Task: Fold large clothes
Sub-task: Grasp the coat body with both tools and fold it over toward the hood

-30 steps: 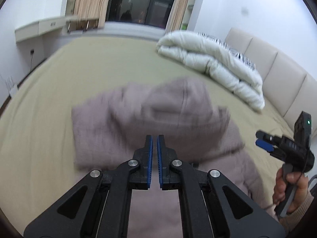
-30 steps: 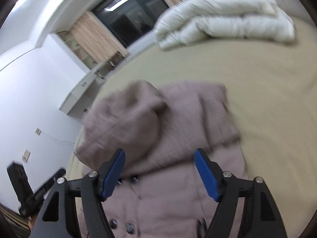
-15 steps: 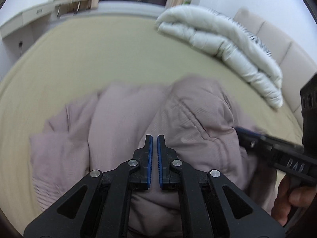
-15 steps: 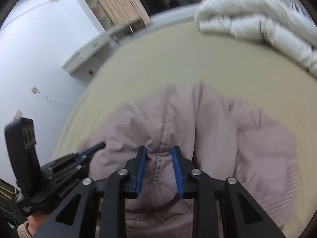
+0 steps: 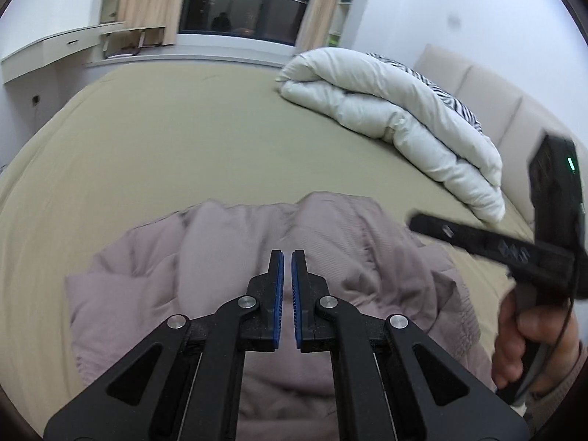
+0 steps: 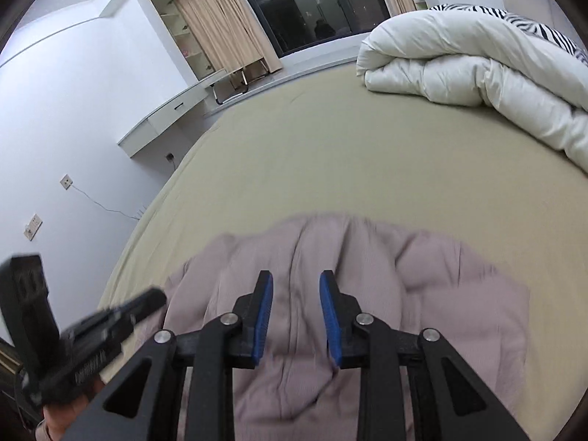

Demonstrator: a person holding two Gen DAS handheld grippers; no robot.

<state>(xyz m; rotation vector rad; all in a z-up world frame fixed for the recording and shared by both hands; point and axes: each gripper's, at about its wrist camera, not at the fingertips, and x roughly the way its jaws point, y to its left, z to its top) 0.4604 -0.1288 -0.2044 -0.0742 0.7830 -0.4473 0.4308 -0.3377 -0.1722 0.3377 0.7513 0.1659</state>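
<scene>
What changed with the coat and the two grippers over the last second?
The right hand-held gripper went from wide open to a narrow gap, with a ridge of the coat running between its fingers; whether it grips is unclear. The coat's hood, lying on top a second ago, is no longer distinct; the coat now lies bunched in a lower heap. The left hand-held gripper stayed nearly shut above the coat. Duvet and bed are unchanged.

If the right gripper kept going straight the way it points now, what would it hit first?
Most likely the mauve padded coat: the right gripper, fingers parted, aims across its puffed top. Depth is unclear; if it clears the coat, the beige bed sheet comes next.
</scene>
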